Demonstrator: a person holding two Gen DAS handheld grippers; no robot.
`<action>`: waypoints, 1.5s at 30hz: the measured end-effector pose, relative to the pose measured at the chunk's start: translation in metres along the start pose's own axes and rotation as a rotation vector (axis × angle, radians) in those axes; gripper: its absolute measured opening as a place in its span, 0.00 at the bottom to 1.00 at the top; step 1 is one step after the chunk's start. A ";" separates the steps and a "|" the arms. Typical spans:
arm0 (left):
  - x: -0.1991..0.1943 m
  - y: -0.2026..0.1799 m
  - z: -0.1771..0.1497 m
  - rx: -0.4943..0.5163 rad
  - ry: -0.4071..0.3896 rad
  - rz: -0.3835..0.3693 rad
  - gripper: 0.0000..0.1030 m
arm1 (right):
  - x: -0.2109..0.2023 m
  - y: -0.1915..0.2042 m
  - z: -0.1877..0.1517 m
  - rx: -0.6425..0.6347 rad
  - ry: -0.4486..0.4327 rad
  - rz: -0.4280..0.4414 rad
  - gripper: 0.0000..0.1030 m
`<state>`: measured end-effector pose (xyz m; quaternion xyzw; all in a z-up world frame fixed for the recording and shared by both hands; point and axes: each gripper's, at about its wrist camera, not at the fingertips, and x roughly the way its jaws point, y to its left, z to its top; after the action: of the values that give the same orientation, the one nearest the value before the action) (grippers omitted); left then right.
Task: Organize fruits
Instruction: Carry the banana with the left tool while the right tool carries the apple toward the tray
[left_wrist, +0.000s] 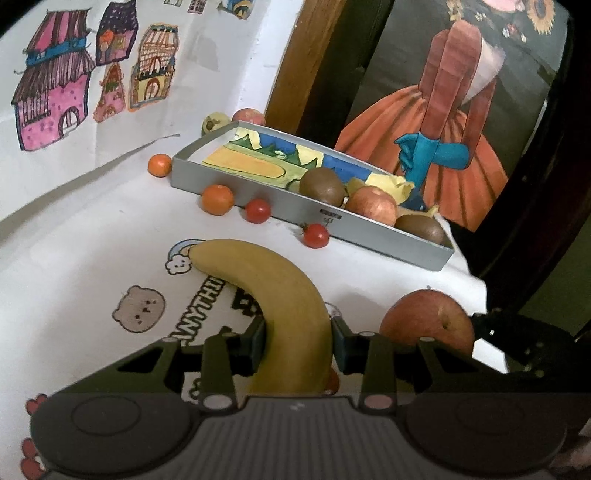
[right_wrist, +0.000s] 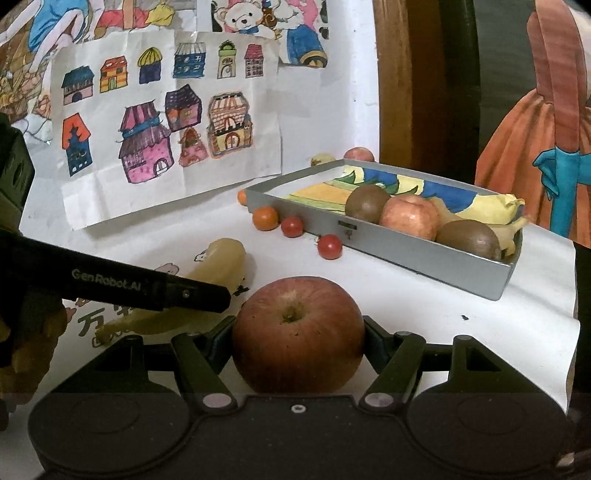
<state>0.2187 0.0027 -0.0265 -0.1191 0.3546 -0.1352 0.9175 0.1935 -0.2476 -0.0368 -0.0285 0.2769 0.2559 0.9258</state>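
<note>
My left gripper (left_wrist: 299, 341) is shut on a yellow banana (left_wrist: 280, 295), its pads pressing both sides of the fruit near the table's front. Just to its right, my right gripper (right_wrist: 299, 334) is shut on a large red apple (right_wrist: 299, 332); the same apple (left_wrist: 428, 321) shows in the left wrist view. From the right wrist, the left gripper's black finger (right_wrist: 147, 288) crosses over the banana (right_wrist: 221, 264). A grey metal tray (left_wrist: 306, 208) stands farther back and holds two kiwis (left_wrist: 321, 184) (left_wrist: 421, 227), a red apple (left_wrist: 371, 205) and a banana (right_wrist: 513, 229).
Two small oranges (left_wrist: 217, 199) (left_wrist: 160, 165) and two cherry tomatoes (left_wrist: 258, 210) (left_wrist: 316, 235) lie on the white paper in front of the tray. An apple (left_wrist: 249, 116) and a yellowish fruit (left_wrist: 214, 122) sit behind it. Drawings cover the wall; the table edge drops off at the right.
</note>
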 end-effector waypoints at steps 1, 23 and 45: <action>0.000 0.001 0.001 -0.014 -0.002 -0.010 0.39 | 0.000 -0.001 0.000 0.002 -0.002 -0.001 0.69; -0.008 -0.008 0.006 -0.034 -0.053 -0.042 0.39 | -0.001 -0.008 0.004 0.026 -0.015 -0.011 0.69; 0.008 -0.012 0.064 -0.033 -0.165 -0.023 0.39 | 0.014 -0.022 0.035 0.039 -0.081 -0.028 0.69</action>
<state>0.2665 -0.0030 0.0182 -0.1492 0.2786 -0.1294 0.9399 0.2313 -0.2535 -0.0166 -0.0041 0.2438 0.2385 0.9400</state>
